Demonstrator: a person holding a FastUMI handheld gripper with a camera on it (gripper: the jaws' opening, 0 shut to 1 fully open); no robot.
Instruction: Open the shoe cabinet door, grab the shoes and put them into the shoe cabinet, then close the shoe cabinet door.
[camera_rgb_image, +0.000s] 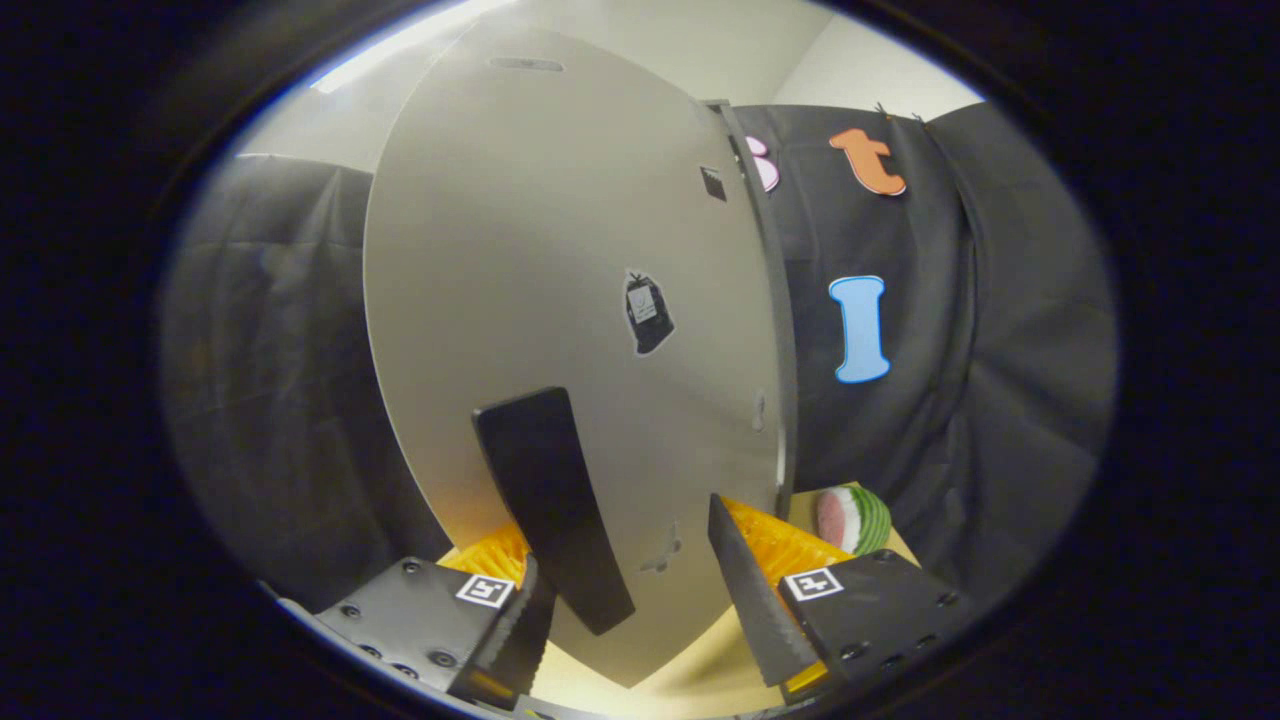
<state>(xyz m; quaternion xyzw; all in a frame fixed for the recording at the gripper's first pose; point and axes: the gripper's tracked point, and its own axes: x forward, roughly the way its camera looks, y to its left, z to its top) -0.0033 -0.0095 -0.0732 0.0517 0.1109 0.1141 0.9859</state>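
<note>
Spread wide at the bottom of the frame, the hand-held gripper (640, 610) is holding its two fingers well apart, clamped on nothing. Its left finger (505, 635) is sitting at the lower left and its right finger (760, 600) at the lower right, each rising from a dark mounting block that is carrying a small square marker.

Between the fingers and just ahead of them, the shoe cabinet door (560, 300) is filling the centre of the frame as a big pale grey panel, bowed by the lens, its lower edge dipping down into the gap between the fingertips. A dark, elongated handle (550, 500) is standing out from the panel's lower middle, slanting down toward the left finger; whether that finger is touching it cannot be told. A small dark sticker (647, 312) is sitting on the door right of centre, and the door's dark edge is running down its right side.

Under the door, a light-coloured bench (690, 650) is showing at the bottom centre. At the lower right, beyond the right finger, a round watermelon-patterned object (853, 518) is lying on the bench beside the door's edge.
</note>
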